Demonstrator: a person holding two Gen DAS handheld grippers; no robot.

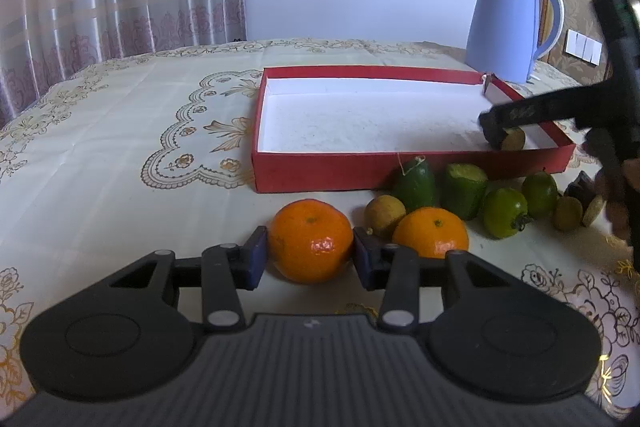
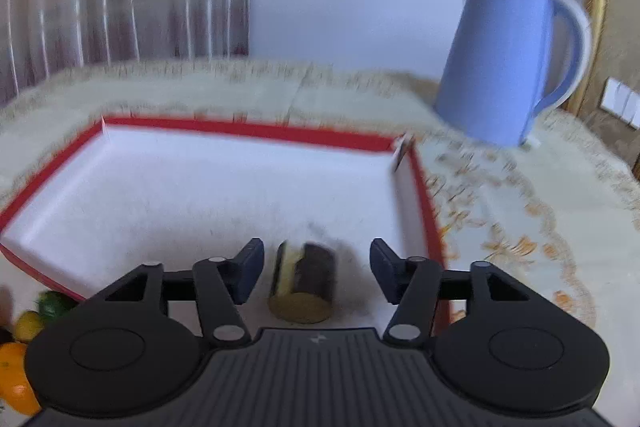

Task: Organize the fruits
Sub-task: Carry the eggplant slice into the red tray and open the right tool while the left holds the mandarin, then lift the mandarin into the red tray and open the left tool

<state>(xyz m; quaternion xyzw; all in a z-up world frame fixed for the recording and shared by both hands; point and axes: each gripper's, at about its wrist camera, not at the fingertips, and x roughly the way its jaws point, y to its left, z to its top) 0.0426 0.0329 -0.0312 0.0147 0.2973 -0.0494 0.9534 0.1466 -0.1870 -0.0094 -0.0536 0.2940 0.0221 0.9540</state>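
An orange sits on the tablecloth between the blue pads of my left gripper, which touch it on both sides. A second orange, a yellowish fruit and several green fruits lie in front of the red tray. My right gripper is open over the tray's near right corner; a dark cut piece with a yellow-brown face lies in the tray between its fingers, apart from them. The right gripper also shows in the left wrist view.
A blue kettle stands behind the tray's far right corner. Small brown fruits and cut pieces lie at the right end of the fruit row. A curtain hangs behind the table at left.
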